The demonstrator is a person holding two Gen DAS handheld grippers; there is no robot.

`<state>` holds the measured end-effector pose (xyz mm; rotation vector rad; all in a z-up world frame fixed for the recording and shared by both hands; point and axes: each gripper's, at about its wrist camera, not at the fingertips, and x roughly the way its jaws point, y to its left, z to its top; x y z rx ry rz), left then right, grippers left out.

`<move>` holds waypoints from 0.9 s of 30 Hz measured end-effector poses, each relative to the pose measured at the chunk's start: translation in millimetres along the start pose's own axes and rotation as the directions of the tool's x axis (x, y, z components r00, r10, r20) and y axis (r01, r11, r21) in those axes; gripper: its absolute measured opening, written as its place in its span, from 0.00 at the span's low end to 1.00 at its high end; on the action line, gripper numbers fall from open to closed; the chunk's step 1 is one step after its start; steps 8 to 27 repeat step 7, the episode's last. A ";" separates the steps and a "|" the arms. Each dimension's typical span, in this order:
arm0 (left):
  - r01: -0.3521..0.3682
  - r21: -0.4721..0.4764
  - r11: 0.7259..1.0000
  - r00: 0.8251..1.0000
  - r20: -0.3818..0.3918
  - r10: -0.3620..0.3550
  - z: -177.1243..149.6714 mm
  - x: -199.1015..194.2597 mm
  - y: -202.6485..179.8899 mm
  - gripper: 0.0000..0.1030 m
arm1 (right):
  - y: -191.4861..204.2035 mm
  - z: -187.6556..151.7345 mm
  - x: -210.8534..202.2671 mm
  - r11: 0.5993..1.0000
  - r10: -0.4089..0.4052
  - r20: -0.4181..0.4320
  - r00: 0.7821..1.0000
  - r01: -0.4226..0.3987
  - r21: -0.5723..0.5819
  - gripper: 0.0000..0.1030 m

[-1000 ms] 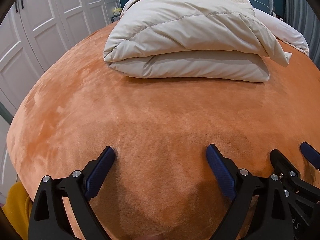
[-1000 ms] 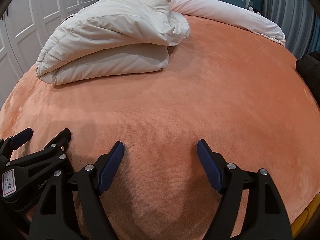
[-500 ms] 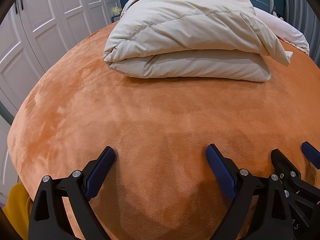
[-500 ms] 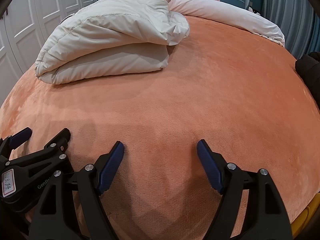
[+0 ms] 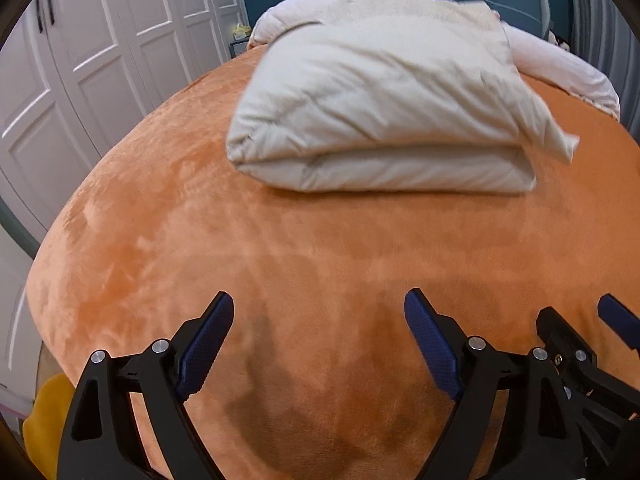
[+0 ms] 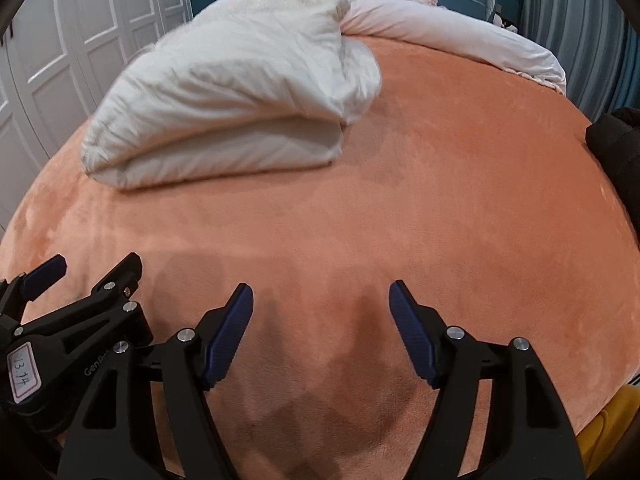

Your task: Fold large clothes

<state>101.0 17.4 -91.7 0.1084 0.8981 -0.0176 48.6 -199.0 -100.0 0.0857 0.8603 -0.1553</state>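
Garment: the cream padded, quilted garment (image 5: 380, 120) lay folded into a thick bundle on the orange plush bed cover (image 5: 280, 264), probably finished.
Left gripper (image 5: 318, 332): well short of the bundle, empty, jaws narrowing.
Right gripper (image 6: 320, 324): beside it, likewise empty and narrowing; both seemingly released after folding.

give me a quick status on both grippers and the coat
Left gripper and right gripper: jaws closing, nothing between them. Folded cream padded coat lies apart on orange plush bedcover. Nothing in the way.

Both grippers' jaws closing — empty.
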 end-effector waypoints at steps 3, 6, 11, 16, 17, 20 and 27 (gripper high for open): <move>0.015 -0.029 0.999 1.000 -0.001 -0.015 9.7 -6.3 7.3 0.80 | 0.5 9.7 -8.5 1.000 0.008 0.015 1.000 -0.008 0.003 0.66; 0.014 -0.037 0.999 1.000 0.011 -0.014 18.3 -12.9 12.8 0.80 | 2.4 18.3 -15.7 1.000 0.010 0.028 1.000 -0.010 0.004 0.66; 0.012 -0.038 0.999 1.000 0.015 -0.012 19.6 -14.8 12.9 0.80 | 2.6 20.7 -17.2 1.000 0.010 0.032 0.999 -0.011 0.004 0.66; 0.012 -0.038 0.999 1.000 0.015 -0.012 19.6 -14.8 12.9 0.80 | 2.6 20.7 -17.2 1.000 0.010 0.032 0.999 -0.011 0.004 0.66; 0.012 -0.038 0.999 1.000 0.015 -0.012 19.6 -14.8 12.9 0.80 | 2.6 20.7 -17.2 1.000 0.010 0.032 0.999 -0.011 0.004 0.66; 0.012 -0.038 0.999 1.000 0.015 -0.012 19.6 -14.8 12.9 0.80 | 2.6 20.7 -17.2 1.000 0.010 0.032 0.999 -0.011 0.004 0.66; 0.012 -0.038 0.999 1.000 0.015 -0.012 19.6 -14.8 12.9 0.80 | 2.6 20.7 -17.2 1.000 0.010 0.032 0.999 -0.011 0.004 0.66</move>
